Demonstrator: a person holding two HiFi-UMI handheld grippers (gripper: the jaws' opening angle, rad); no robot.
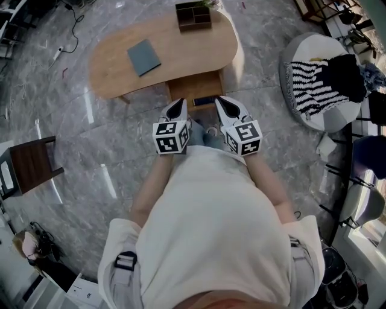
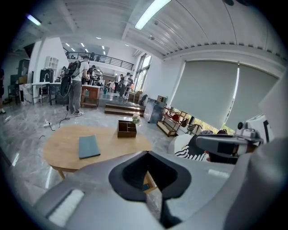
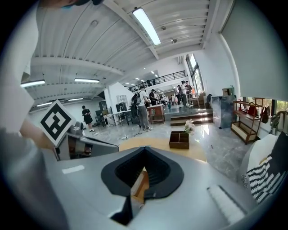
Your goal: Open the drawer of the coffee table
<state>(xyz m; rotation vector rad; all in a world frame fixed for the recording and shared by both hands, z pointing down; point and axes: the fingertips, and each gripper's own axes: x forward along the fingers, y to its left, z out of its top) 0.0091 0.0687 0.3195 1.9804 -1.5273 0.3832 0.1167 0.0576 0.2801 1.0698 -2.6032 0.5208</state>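
A dark wooden stool (image 1: 30,163) stands on the marble floor at far left, well apart from the one oval wooden counter (image 1: 114,72). On the counter lie one grey-blue notebook (image 1: 143,57), flat, and, at its far edge, one dark wooden box (image 1: 193,16) divided into compartments; what they hold cannot be made out. The single drawer (image 1: 184,90) stands pulled out of the counter's near side, just in front of the person, and a small dark flat thing (image 1: 204,100) lies in it. The two tongs hover side by side over its near edge: the left tongs (image 1: 177,107) are clenched with nothing between them, and the right tongs (image 1: 227,107) are likewise clenched and empty. At far right sits a pale round seat (image 1: 304,45) with a black-and-white striped cloth (image 1: 310,89) draped on it
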